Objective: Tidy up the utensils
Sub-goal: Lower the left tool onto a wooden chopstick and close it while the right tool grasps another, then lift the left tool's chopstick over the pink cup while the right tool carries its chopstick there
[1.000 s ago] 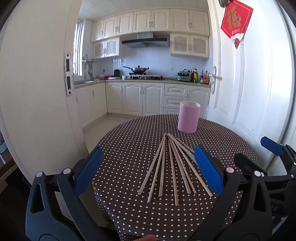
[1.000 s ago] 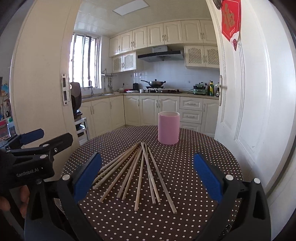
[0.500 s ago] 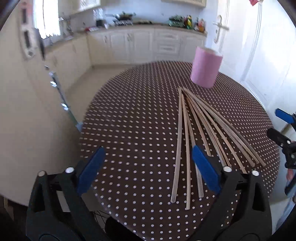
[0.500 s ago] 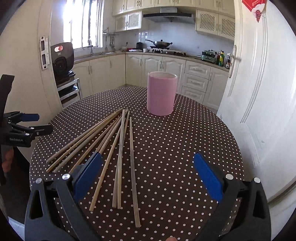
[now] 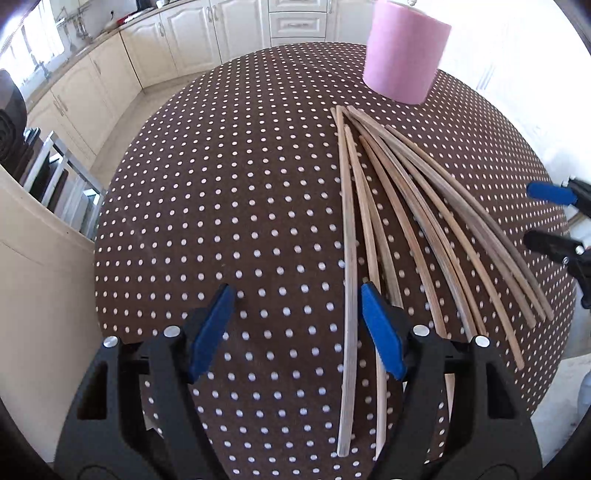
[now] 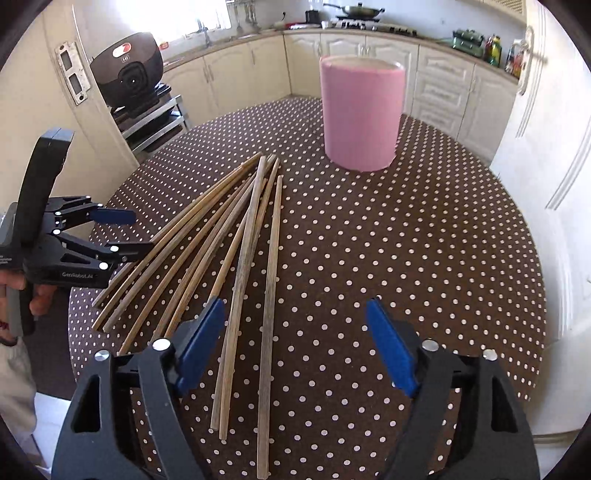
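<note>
Both now tipped down over the fanned chopsticks (image 5: 373, 236), nearer than a second ago. Left gripper (image 5: 295, 332) and right gripper (image 6: 295, 347) jaws apart but closing, clamping nothing. Probably readying first pickups for the pink holder (image 6: 360, 110).

1. Surface (image 6: 424, 258): round, brown cloth with white polka dots.
2. Cream kitchen cabinets (image 6: 439, 85) along the back wall, worktop above.
3. Wok (image 6: 356, 9) on the stove, far back.
4. Bottles (image 6: 495, 50) on the worktop, right end.
5. Dark rounded appliance (image 6: 127, 70) on a metal rack (image 6: 155, 122), left.
6. White panelled door (image 6: 554, 122) at right.
</note>
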